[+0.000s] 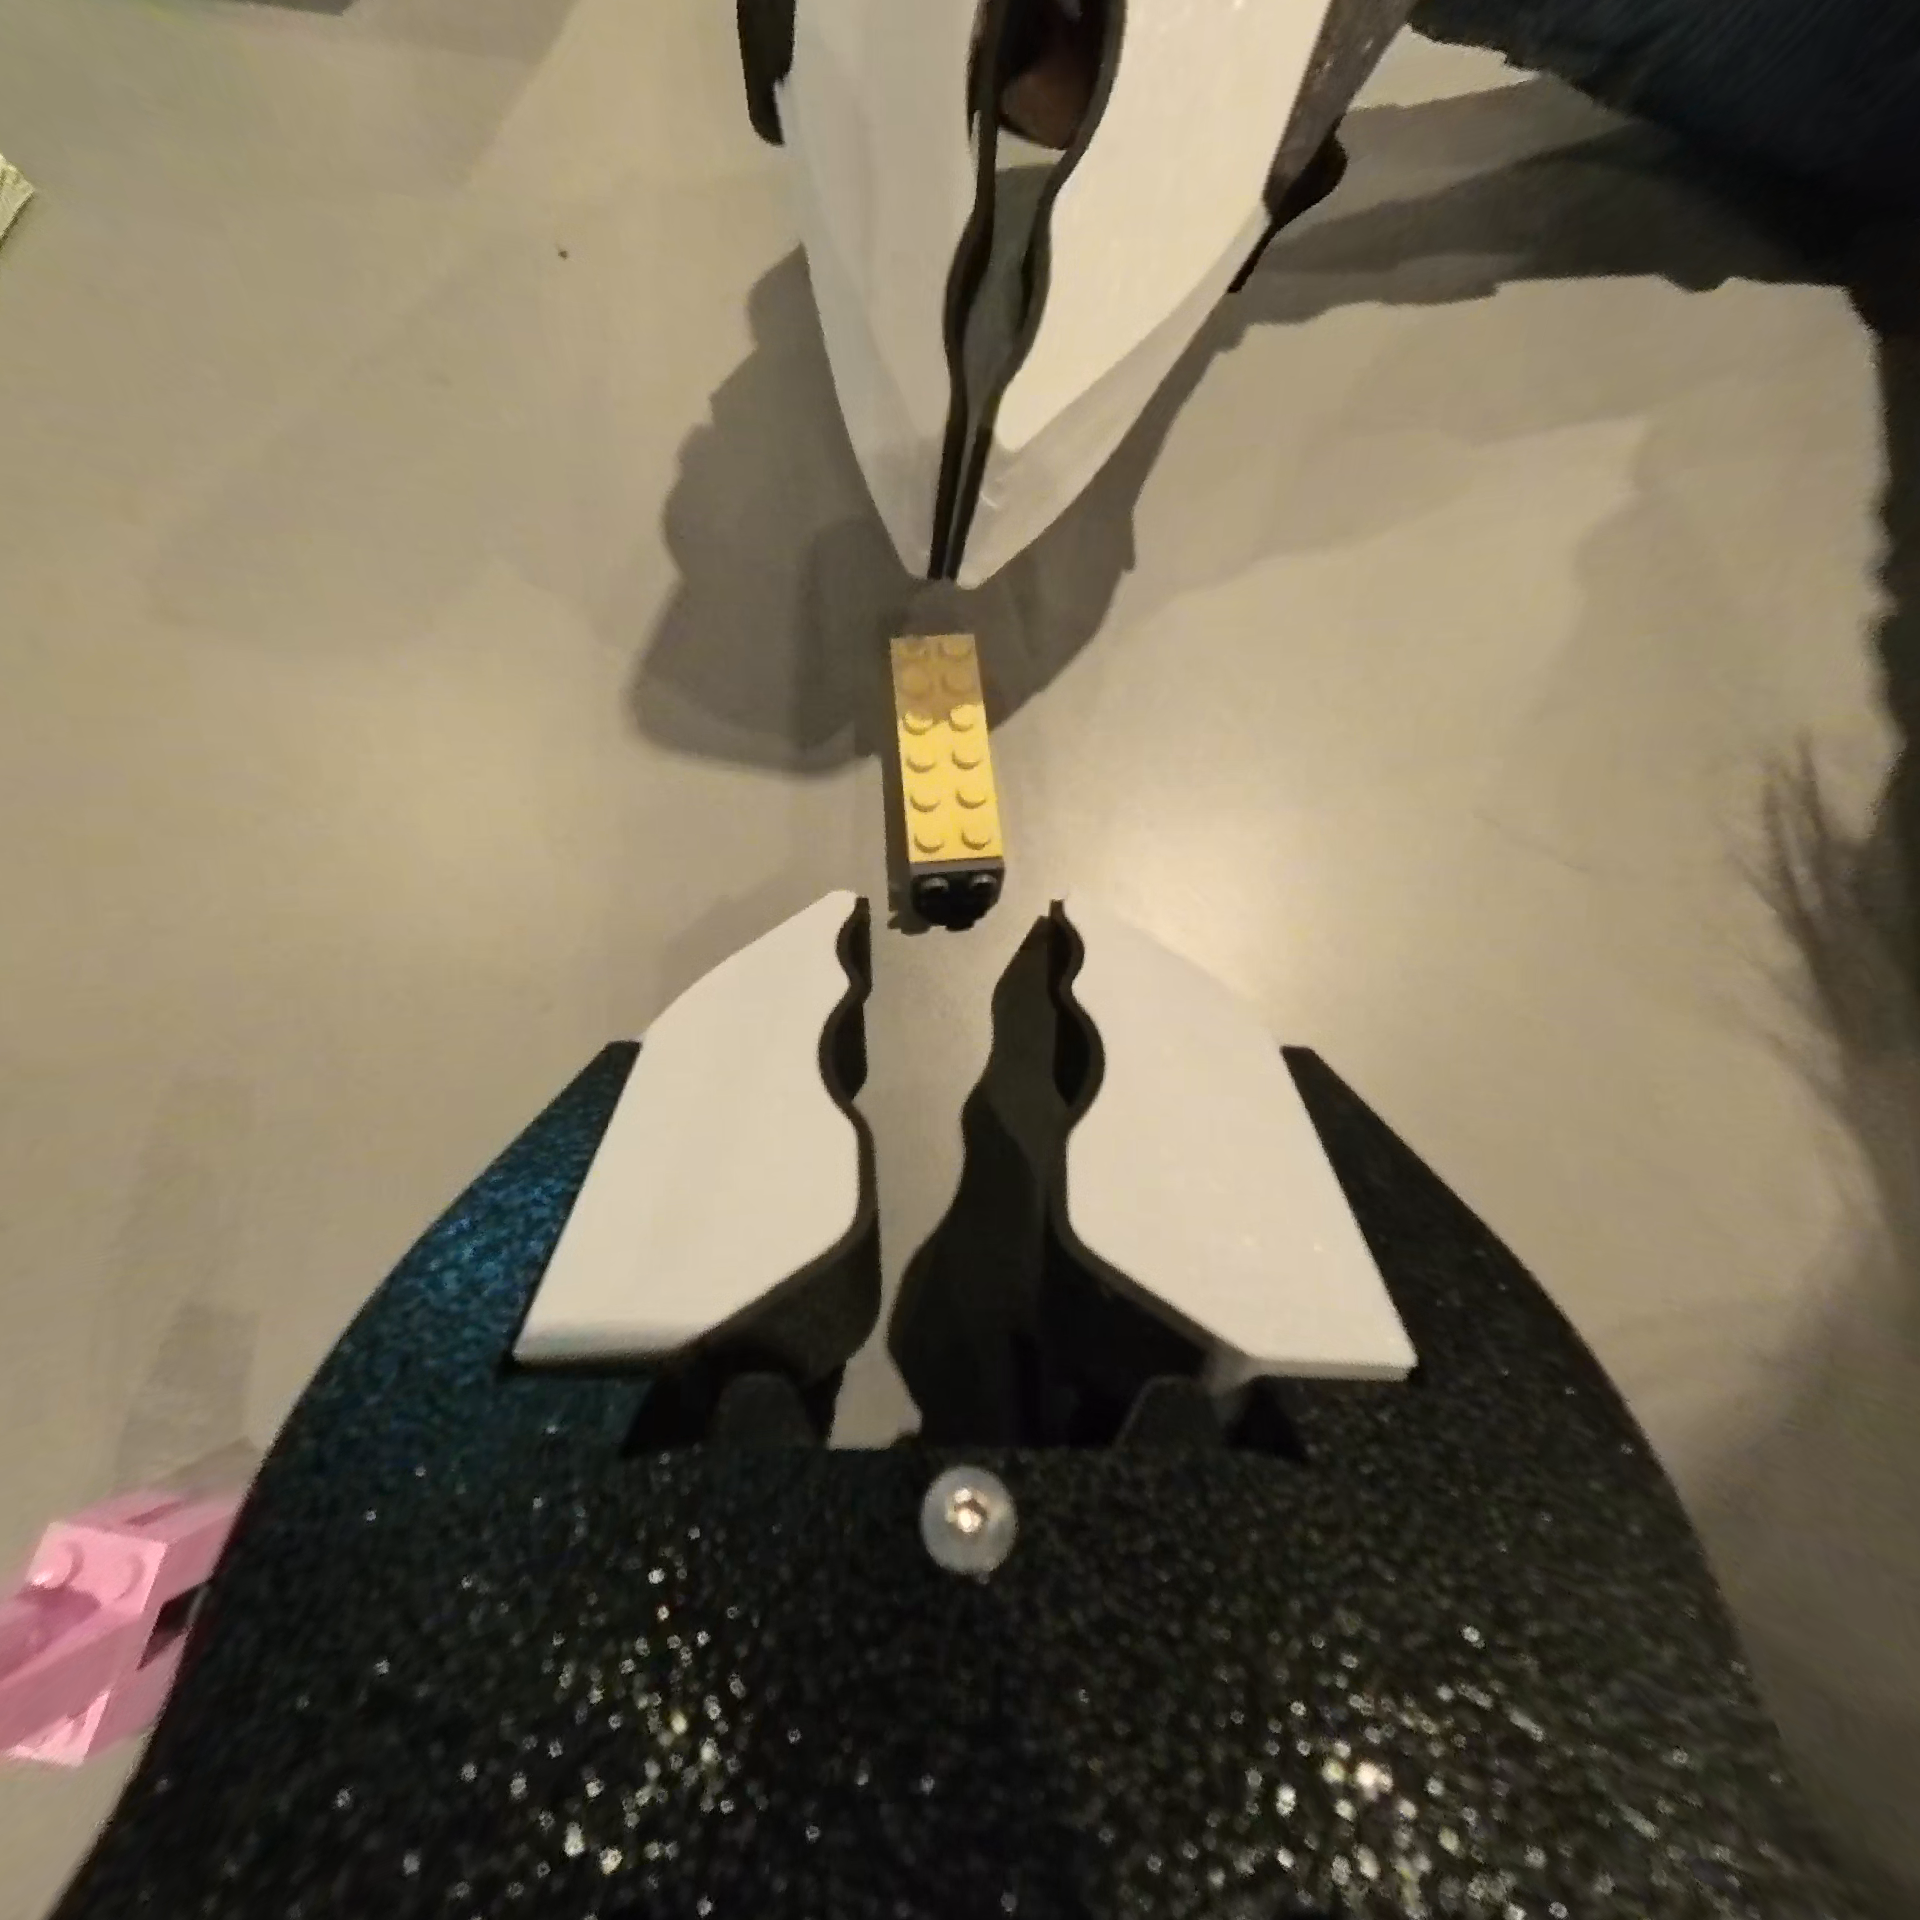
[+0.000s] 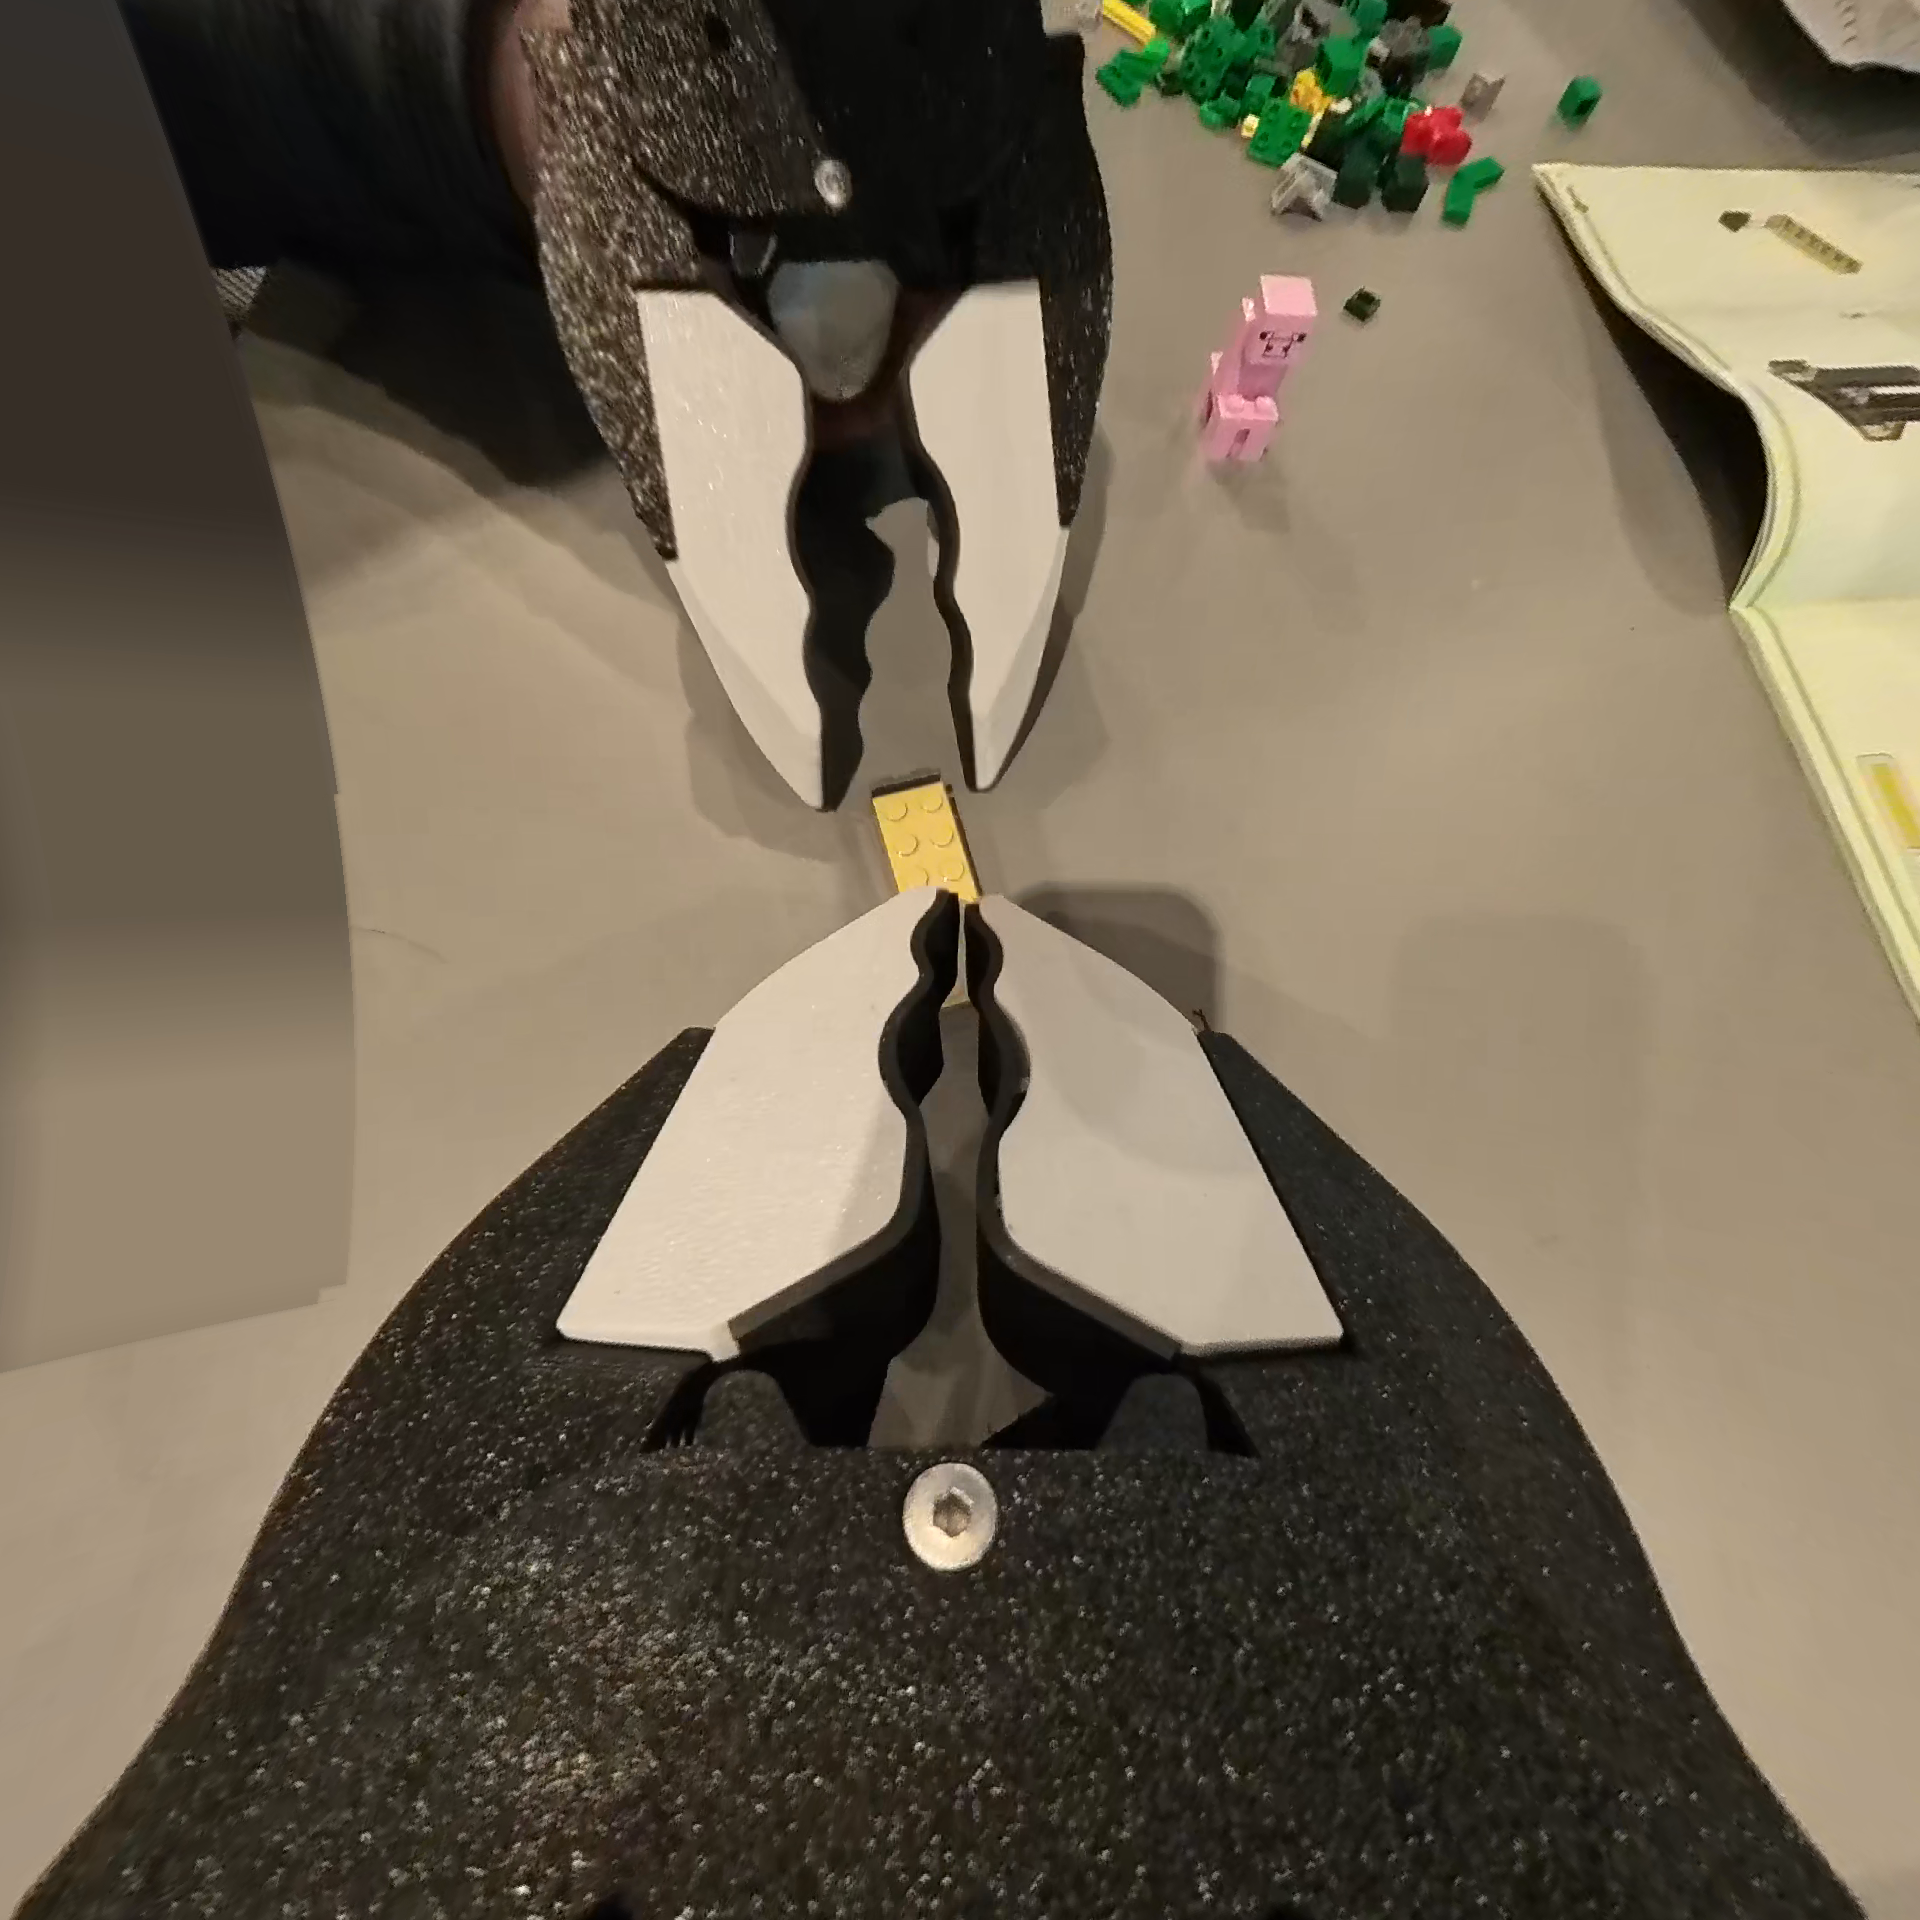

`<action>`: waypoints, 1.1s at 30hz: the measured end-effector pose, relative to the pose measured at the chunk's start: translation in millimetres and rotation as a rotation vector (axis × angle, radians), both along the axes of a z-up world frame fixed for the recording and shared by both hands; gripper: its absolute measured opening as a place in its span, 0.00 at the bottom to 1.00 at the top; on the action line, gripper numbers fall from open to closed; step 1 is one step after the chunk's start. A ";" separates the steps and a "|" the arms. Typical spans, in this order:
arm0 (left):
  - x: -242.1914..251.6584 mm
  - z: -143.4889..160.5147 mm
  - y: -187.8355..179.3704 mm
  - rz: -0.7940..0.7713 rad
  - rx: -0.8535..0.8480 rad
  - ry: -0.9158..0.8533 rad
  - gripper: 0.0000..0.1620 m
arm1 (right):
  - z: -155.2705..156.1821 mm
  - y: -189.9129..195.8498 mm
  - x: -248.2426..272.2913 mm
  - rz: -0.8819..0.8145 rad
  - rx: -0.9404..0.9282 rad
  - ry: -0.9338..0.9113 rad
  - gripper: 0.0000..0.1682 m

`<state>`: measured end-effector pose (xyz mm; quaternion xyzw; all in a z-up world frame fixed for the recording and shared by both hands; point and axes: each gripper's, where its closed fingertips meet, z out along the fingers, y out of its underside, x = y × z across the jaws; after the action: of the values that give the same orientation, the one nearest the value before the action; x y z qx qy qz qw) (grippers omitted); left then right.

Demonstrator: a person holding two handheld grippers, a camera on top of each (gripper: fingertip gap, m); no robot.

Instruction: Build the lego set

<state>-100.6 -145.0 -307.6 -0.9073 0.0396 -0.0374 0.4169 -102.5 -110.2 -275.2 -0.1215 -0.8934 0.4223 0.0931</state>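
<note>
Lego's long yellow studded plate [image 1: 942,765] hangs over my matte grey table [image 1: 364,675], pinched endwise by my right gripper [image 2: 958,914], my left gripper [image 1: 956,914] gaping beside a printed instruction booklet [image 2: 1714,416].

Dim warm light, fisheye-warped edges

Stood hemmed at both ends: yellow brick assembly [image 1: 943,764] between left gripper [image 1: 954,909] and right gripper [image 2: 958,906]. Lay bare on both sides of surface [image 1: 364,675]. Crowded farther off by pink pig [image 2: 1259,364], brick pile [image 2: 1320,94], instruction booklet [image 2: 1766,416].
</note>
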 end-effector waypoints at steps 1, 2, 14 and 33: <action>0.2 -0.1 0.8 0.001 0.000 -0.005 0.20 | -0.1 -0.2 0.2 0.002 -0.002 -0.001 0.00; 0.3 0.1 1.5 0.002 0.000 -0.010 0.20 | -0.7 -0.4 0.2 0.002 -0.003 -0.001 0.00; 2.3 0.0 3.7 -0.010 -0.002 -0.021 0.13 | -18.2 13.5 3.3 0.021 0.049 -0.077 0.13; 2.7 -0.4 4.0 -0.016 -0.003 -0.009 0.10 | -33.7 -10.6 2.4 0.188 0.104 -0.049 0.13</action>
<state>-97.8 -141.0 -308.0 -0.9073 0.0450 -0.0448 0.4156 -100.1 -120.8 -308.9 -0.0423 -0.9237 0.3790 0.0375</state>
